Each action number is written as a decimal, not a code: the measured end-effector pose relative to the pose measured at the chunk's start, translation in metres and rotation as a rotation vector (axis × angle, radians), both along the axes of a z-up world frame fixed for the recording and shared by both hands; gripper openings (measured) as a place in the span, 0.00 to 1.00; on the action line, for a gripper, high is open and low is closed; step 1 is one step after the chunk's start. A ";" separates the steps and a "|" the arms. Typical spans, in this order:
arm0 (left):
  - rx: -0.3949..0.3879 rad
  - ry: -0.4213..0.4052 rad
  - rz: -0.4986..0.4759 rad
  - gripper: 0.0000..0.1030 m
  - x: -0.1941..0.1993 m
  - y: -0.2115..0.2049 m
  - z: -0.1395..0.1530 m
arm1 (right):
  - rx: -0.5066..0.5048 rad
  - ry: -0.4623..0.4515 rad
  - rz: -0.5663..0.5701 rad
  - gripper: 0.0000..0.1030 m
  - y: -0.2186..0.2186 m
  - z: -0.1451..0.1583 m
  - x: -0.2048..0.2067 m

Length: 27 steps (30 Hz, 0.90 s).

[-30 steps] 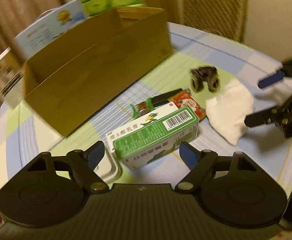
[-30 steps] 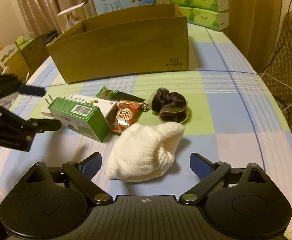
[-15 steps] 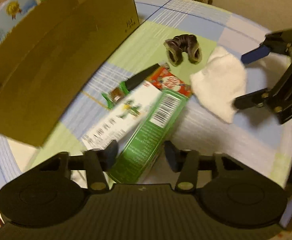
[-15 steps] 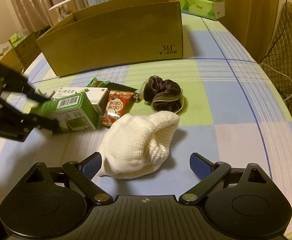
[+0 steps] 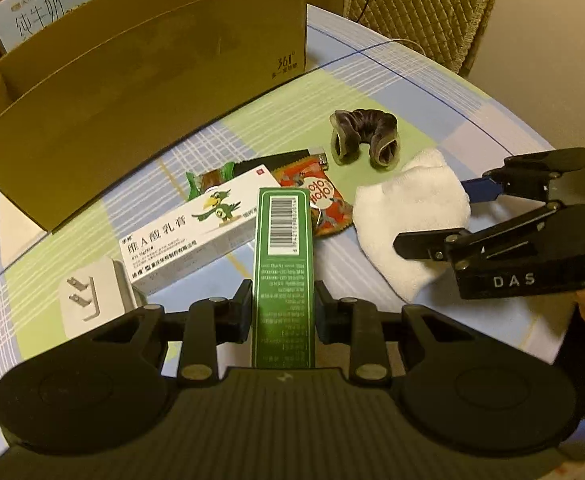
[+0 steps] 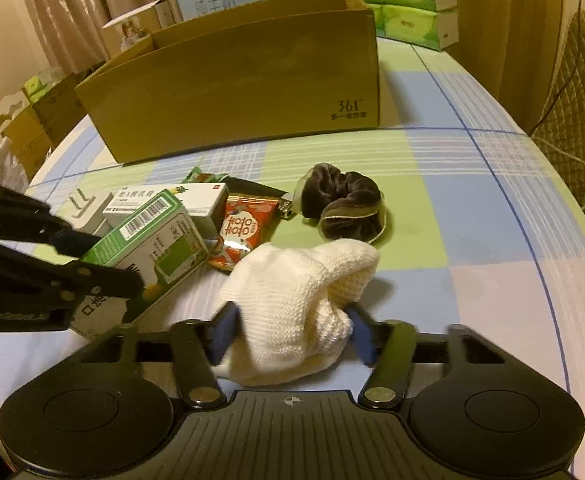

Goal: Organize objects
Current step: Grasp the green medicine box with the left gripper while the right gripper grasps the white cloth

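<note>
Left wrist view shows the left tool (image 5: 282, 312) at lower centre, clamped on a long green cardboard box with a barcode (image 5: 283, 264). Beside it at left lies a white medicine carton (image 5: 196, 232); an open brown cardboard box (image 5: 140, 92) fills the upper left of the checked table (image 5: 432, 92). Right wrist view shows the right tool (image 6: 292, 330) pinching a white knitted cloth (image 6: 296, 300), with a dark velvet scrunchie (image 6: 344, 206) above it.
</note>
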State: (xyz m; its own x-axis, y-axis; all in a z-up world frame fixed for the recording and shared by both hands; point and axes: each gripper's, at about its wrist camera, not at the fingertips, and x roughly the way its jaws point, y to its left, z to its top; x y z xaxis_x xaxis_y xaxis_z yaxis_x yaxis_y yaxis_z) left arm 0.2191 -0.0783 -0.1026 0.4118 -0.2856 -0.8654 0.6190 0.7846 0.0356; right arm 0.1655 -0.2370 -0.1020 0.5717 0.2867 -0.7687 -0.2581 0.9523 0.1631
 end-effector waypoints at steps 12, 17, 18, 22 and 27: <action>0.032 0.050 0.047 0.24 0.012 -0.009 -0.009 | -0.039 -0.021 -0.034 0.27 -0.007 0.015 -0.013; -0.009 0.048 0.138 0.24 -0.001 0.003 0.000 | -0.038 -0.047 -0.043 0.27 -0.014 0.031 -0.019; -0.019 0.045 0.157 0.24 -0.004 0.006 0.003 | -0.037 -0.052 -0.042 0.27 -0.014 0.034 -0.021; -0.062 0.022 0.221 0.24 -0.017 0.018 0.024 | -0.029 -0.071 -0.033 0.27 -0.009 0.049 -0.026; -0.093 -0.026 0.292 0.24 -0.027 0.030 0.054 | -0.016 -0.100 0.001 0.27 0.002 0.069 -0.032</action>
State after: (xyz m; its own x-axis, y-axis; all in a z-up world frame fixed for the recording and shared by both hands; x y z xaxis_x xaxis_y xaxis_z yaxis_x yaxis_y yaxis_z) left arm 0.1917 -0.0480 -0.0489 0.5102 -0.2295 -0.8289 0.3668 0.9298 -0.0317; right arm 0.1330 -0.2352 -0.0328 0.6455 0.2754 -0.7124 -0.2734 0.9542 0.1212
